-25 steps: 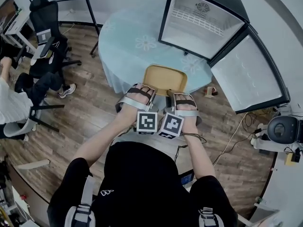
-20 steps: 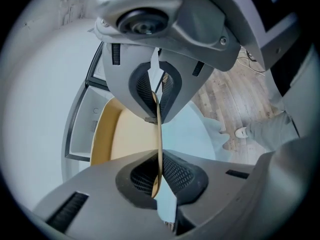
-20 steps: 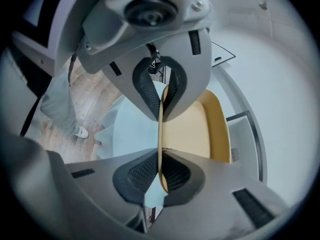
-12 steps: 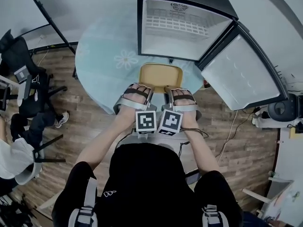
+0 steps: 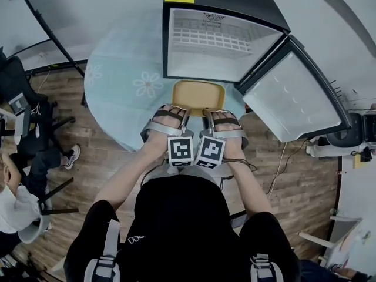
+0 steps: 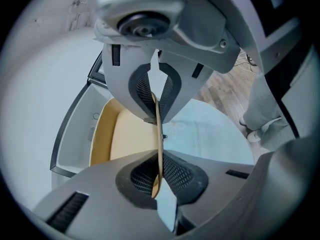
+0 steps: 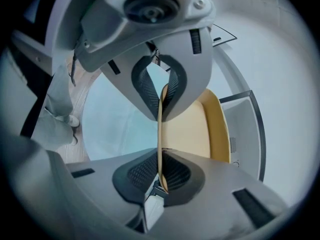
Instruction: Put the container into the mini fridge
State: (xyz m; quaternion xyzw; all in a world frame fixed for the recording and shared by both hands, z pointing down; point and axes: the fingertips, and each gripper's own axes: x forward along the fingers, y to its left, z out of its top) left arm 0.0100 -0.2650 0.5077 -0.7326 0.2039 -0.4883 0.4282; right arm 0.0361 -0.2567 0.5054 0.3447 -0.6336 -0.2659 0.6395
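A shallow tan container point(image 5: 198, 96) is held level over the near edge of the round table point(image 5: 117, 93), just in front of the open mini fridge point(image 5: 214, 43). My left gripper point(image 5: 176, 111) is shut on the container's near-left rim point(image 6: 157, 134). The right gripper point(image 5: 218, 114) is shut on its near-right rim point(image 7: 160, 139). In both gripper views the thin rim runs between the black pads point(image 6: 145, 86), with the tan container point(image 7: 197, 129) beyond. The fridge's white inside with a wire shelf point(image 5: 208, 37) shows nothing in it.
The fridge door point(image 5: 291, 96) stands swung open to the right. A pale blue flowered cloth covers the table. Office chairs point(image 5: 23, 110) and a seated person point(image 5: 9, 207) are at the left on the wooden floor. Cables point(image 5: 282, 163) and a dark appliance point(image 5: 367, 128) lie to the right.
The view has shifted so the fridge now sits straight ahead and nearer. Both grippers keep their hold on the container, which is now closer to the fridge opening.
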